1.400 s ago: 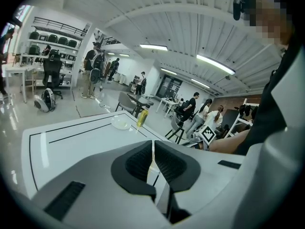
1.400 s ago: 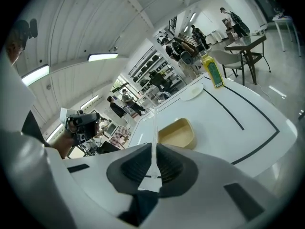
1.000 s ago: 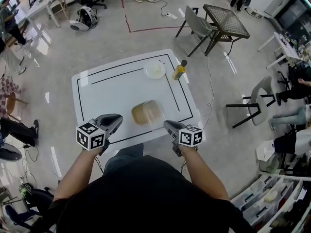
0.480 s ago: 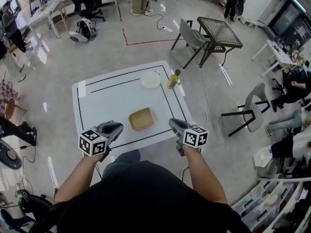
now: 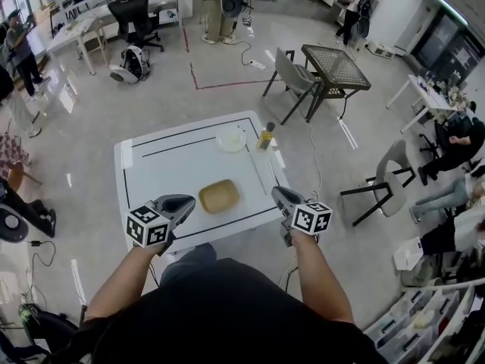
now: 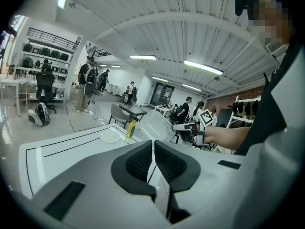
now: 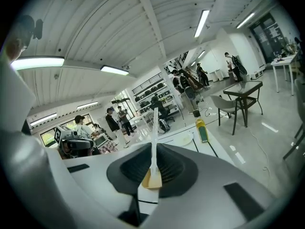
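Observation:
Both grippers hang in the air at the near edge of a white table (image 5: 151, 180) marked with black lines. My left gripper (image 5: 186, 201) is shut and holds nothing; its pads meet in the left gripper view (image 6: 153, 147). My right gripper (image 5: 276, 192) is also shut and empty (image 7: 154, 151). Between and just beyond them a tan bowl (image 5: 219, 196) rests on the table, showing under the right jaws (image 7: 152, 180). Farther off stand a white plate (image 5: 231, 139) and a yellow bottle (image 5: 265, 137), also seen as plate (image 6: 110, 137) and bottle (image 6: 129, 129).
A grey chair (image 5: 292, 70) and a dark mesh table (image 5: 333, 65) stand beyond the white table's far right corner. Another chair (image 5: 394, 174) is to the right. Several people stand or sit around the room, near desks and shelves at the back.
Both grippers have drawn back from over the table to its near edge and tilted upward. The head view has pulled back, so the table looks smaller. Both stay shut.

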{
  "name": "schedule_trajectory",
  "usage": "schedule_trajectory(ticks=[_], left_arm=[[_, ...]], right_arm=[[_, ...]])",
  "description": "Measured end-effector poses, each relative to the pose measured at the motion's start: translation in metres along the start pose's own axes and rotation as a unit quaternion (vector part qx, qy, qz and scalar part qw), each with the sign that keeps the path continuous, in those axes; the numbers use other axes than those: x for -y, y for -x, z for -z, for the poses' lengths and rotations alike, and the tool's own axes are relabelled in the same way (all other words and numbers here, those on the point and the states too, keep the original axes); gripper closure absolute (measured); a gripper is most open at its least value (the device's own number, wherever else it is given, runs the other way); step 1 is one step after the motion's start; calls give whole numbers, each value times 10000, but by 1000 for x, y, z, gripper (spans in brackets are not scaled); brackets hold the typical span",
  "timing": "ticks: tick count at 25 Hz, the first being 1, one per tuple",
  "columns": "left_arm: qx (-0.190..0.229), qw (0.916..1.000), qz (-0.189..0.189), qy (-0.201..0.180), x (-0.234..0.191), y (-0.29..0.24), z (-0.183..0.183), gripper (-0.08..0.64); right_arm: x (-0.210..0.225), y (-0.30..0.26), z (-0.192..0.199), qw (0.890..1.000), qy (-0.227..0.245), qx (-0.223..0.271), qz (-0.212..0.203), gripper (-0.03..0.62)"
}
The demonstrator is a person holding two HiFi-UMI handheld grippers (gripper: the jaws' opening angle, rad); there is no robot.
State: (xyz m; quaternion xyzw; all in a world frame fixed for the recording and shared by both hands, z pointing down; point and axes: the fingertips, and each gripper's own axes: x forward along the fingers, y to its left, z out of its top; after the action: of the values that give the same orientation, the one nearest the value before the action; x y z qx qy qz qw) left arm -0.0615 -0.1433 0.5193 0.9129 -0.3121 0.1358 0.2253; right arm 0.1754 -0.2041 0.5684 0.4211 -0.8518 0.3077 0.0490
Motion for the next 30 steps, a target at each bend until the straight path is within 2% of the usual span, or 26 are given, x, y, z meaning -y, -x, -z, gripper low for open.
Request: schedule_trajectory(ticks=[16, 30], left_arm=[[481, 9983, -111, -308, 19, 21, -49, 526], [697, 9955, -191, -620, 27, 39, -77, 526]], right_arm=[[-24, 56, -41, 9984, 262, 424, 250, 546], [-41, 96, -72, 9950, 452, 776, 437, 546]])
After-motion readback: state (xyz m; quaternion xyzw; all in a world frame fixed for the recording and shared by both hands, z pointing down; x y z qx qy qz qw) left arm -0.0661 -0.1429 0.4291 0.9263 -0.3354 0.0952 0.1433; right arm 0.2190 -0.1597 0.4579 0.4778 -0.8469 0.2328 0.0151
